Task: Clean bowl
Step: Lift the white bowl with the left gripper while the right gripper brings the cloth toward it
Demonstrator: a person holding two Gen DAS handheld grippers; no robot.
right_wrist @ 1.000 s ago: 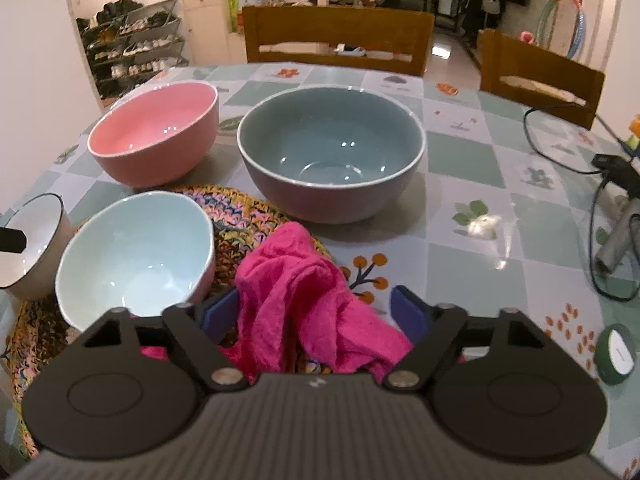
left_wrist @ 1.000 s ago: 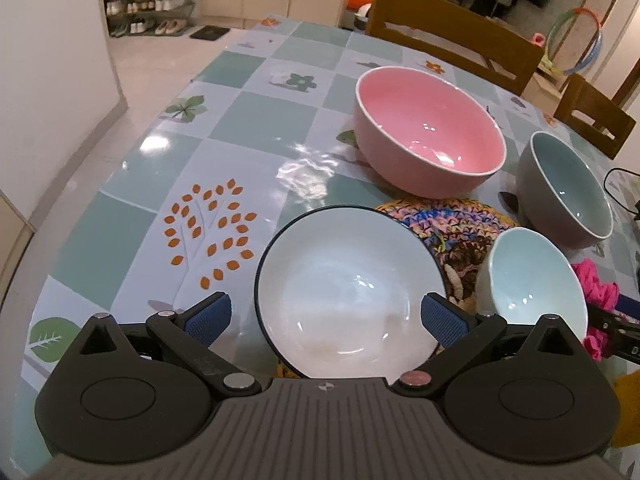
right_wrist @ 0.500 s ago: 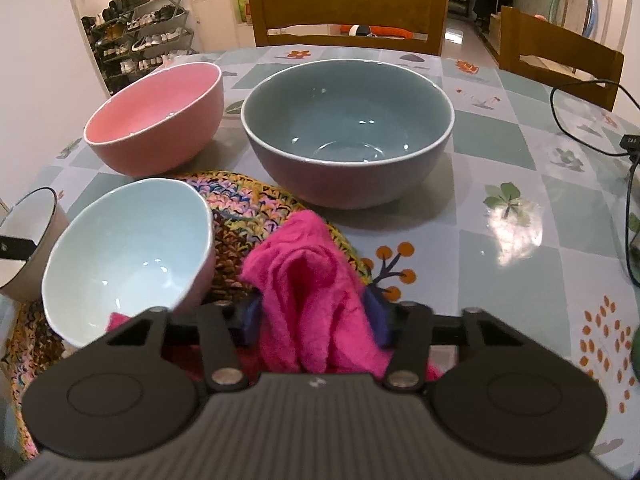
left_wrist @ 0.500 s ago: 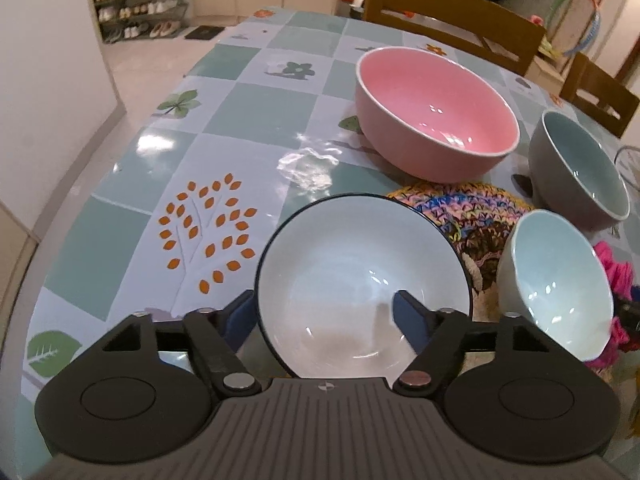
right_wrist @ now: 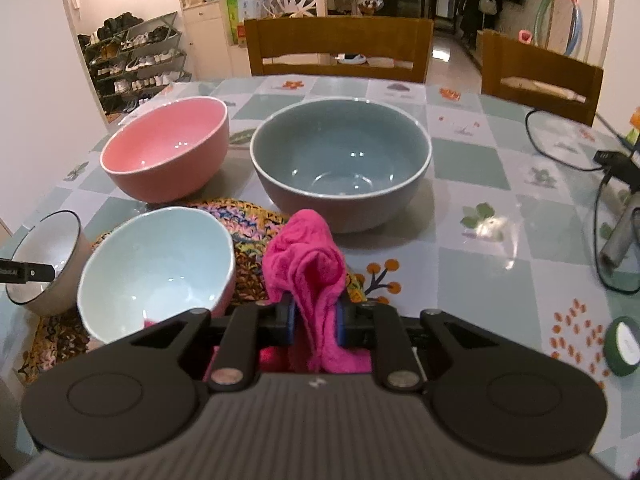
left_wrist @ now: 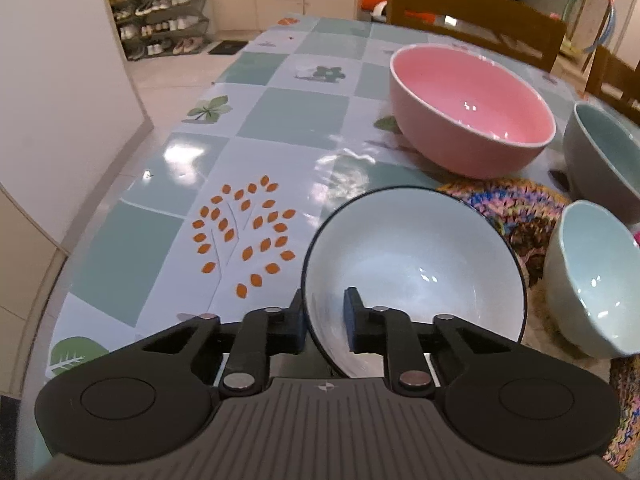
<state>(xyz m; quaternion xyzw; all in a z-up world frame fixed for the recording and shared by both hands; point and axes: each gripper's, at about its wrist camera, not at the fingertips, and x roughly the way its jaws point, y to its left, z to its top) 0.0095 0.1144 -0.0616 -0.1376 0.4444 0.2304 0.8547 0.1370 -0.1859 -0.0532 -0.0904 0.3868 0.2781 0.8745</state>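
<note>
Both grippers have closed since earlier: left gripper [left_wrist: 325, 322] pinches the near rim of the tilted white bowl [left_wrist: 416, 268] at the table's near-left, right gripper [right_wrist: 314, 314] clamps the pink cloth [right_wrist: 310, 260] just right of it.

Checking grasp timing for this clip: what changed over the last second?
Left gripper closed onto the near rim of the black-rimmed white bowl. Right gripper closed on the pink cloth, bunching it upward. Pink bowl, grey bowl, light blue bowl stayed put.
</note>
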